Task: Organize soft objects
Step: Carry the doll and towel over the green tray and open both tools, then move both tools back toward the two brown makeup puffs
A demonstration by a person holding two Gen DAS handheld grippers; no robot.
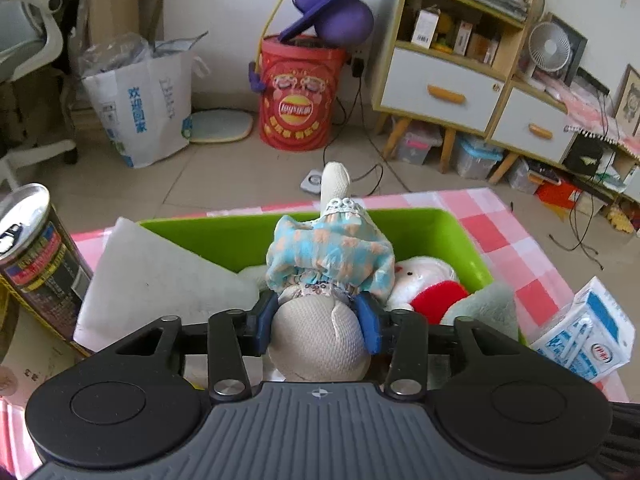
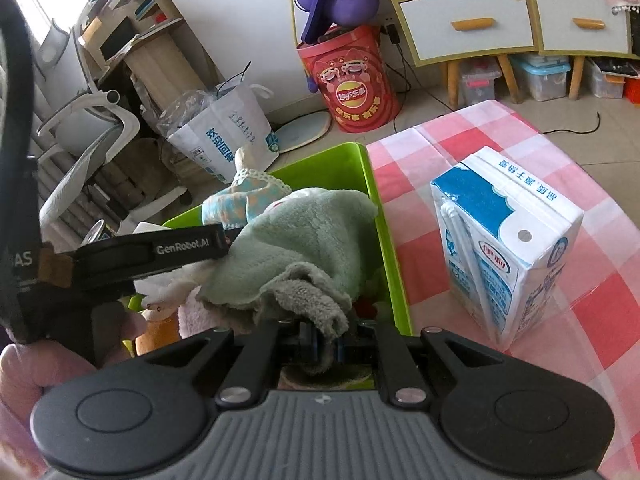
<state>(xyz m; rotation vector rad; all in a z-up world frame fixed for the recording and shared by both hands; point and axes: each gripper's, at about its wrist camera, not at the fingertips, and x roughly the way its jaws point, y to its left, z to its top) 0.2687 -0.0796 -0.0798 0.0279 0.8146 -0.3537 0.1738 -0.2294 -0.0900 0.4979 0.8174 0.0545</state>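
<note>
Soft objects are gathered in a green plastic bin point(image 1: 472, 236) set on a pink checked tablecloth point(image 1: 516, 236). A cloth doll point(image 1: 320, 280) in a blue and orange flowered dress is clamped at its knitted body between the blue pads point(image 1: 370, 320) of the left gripper point(image 1: 318, 322) and is held above the bin. Beside it in the bin, a white plush with a red part point(image 1: 428, 284) and a white foam sheet point(image 1: 160, 276) are seen. A green fleece cloth point(image 2: 296, 240) is pinched at its folded edge by the right gripper point(image 2: 326, 346), draped over the bin's contents. A milk carton point(image 2: 508, 240) is stood on the tablecloth, just beside the bin. A metal can point(image 1: 36, 256) is seen to the left of the bin.
</note>
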